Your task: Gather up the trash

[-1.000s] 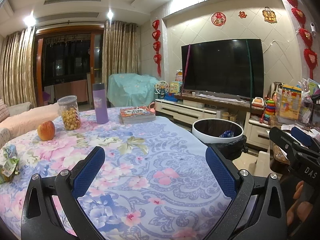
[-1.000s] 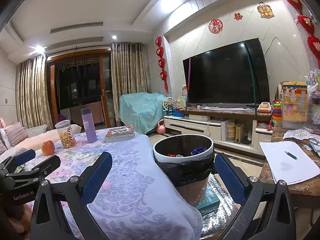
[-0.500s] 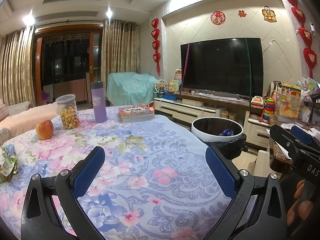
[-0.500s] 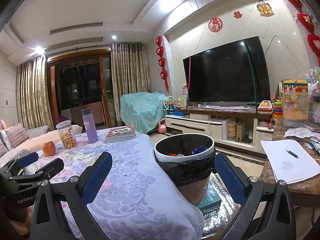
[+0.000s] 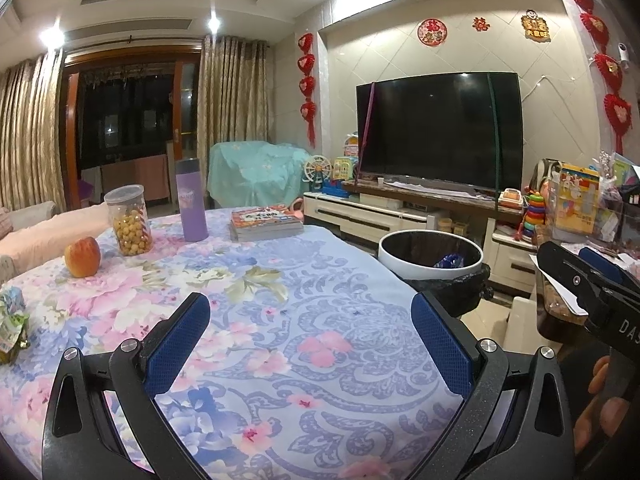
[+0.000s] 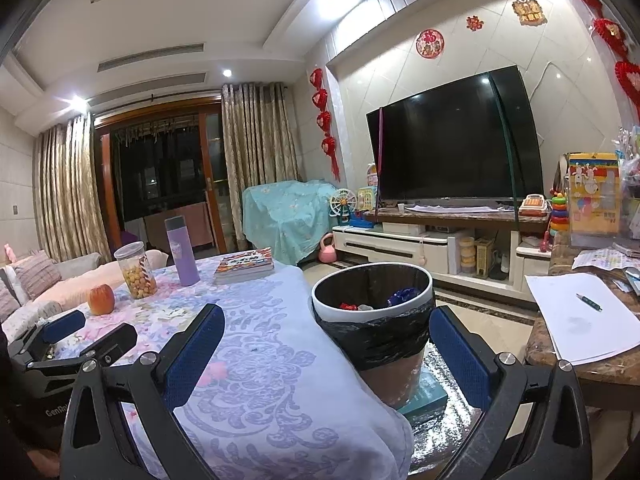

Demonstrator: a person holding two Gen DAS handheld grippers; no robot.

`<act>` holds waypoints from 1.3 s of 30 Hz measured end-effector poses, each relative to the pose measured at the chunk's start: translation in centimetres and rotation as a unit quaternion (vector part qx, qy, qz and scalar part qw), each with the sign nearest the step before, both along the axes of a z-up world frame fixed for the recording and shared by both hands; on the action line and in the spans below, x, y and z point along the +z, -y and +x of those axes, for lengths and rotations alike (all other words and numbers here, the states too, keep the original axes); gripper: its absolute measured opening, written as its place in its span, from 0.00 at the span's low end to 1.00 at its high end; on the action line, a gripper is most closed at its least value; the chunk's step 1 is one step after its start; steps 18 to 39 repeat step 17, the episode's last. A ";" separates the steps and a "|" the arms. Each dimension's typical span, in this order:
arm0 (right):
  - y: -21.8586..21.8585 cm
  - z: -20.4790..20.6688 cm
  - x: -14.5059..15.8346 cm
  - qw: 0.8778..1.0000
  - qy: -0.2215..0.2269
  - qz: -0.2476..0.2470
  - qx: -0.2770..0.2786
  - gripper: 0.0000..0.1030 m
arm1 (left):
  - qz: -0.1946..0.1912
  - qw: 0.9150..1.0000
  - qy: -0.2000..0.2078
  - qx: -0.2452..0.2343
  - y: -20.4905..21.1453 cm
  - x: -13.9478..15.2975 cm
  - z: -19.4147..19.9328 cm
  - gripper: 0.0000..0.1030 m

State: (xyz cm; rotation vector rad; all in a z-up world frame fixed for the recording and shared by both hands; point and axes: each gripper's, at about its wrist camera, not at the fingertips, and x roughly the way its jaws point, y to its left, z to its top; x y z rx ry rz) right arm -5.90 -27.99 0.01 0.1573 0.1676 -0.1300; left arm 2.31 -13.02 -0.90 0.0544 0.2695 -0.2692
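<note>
**Both grippers empty above the floral counter**

The left gripper [image 5: 310,336] hangs wide apart and empty over the floral-clothed counter [image 5: 280,320]. The right gripper [image 6: 326,346] is likewise spread wide, holding nothing, before the white-rimmed, black-bagged round trash bin [image 6: 374,308] just beside the counter's edge. A crumpled green snack wrapper [image 5: 12,330] lies at the counter's left edge.

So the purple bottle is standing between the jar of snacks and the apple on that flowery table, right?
Not quite. The purple bottle stands between the jar of snacks and the stack of books; the apple lies on the jar's other side. The left wrist view shows it on the flowery table.
</note>
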 end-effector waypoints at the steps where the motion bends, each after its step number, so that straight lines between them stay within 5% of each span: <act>1: 0.0 0.0 0.0 1.000 -0.001 0.000 0.000 1.00 | -0.001 1.000 0.000 0.000 -0.1 0.0 0.0 1.00; 39: 0.3 1.3 -0.3 1.000 -0.019 0.010 0.007 1.00 | -0.011 1.000 -0.015 -0.008 -0.5 -0.3 1.2 1.00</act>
